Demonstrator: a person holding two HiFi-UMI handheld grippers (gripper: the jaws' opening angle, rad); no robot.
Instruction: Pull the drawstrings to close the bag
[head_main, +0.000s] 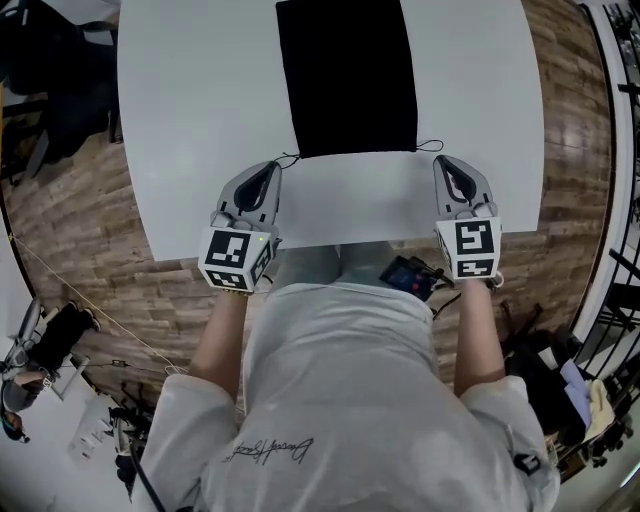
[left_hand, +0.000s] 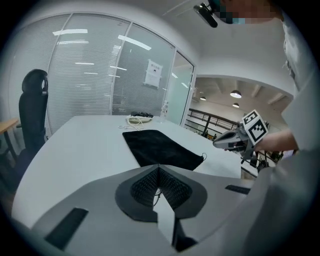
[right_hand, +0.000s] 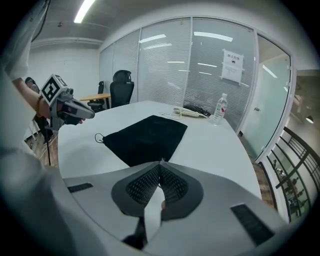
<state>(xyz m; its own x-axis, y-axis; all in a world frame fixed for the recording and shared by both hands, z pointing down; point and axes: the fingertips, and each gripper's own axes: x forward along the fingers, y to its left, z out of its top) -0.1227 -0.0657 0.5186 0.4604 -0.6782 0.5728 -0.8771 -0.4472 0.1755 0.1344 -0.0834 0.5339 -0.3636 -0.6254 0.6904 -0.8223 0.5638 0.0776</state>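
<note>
While left tongs (head_main: 274, 166), right tongs (head_main: 441, 160) clenched, bag (head_main: 347, 75) lies between, drawstrings (head_main: 437, 145) beside tips.

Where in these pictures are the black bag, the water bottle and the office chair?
black bag (head_main: 347, 75), head view, middle of the cloth.
water bottle (right_hand: 218, 111), right gripper view, its clear body.
office chair (right_hand: 122, 90), right gripper view, its backrest.

We note the bag (head_main: 347, 75) — black cloth, flat, rectangular. It lies on the white table (head_main: 200, 120), long axis running away from us, mouth edge nearest. The mouth is not gathered; its edge runs straight at full width. The left drawstring loop (head_main: 288, 158) pokes out at the near-left corner, the right drawstring loop (head_main: 433, 146) at the near-right — both thin, black, small.
</note>
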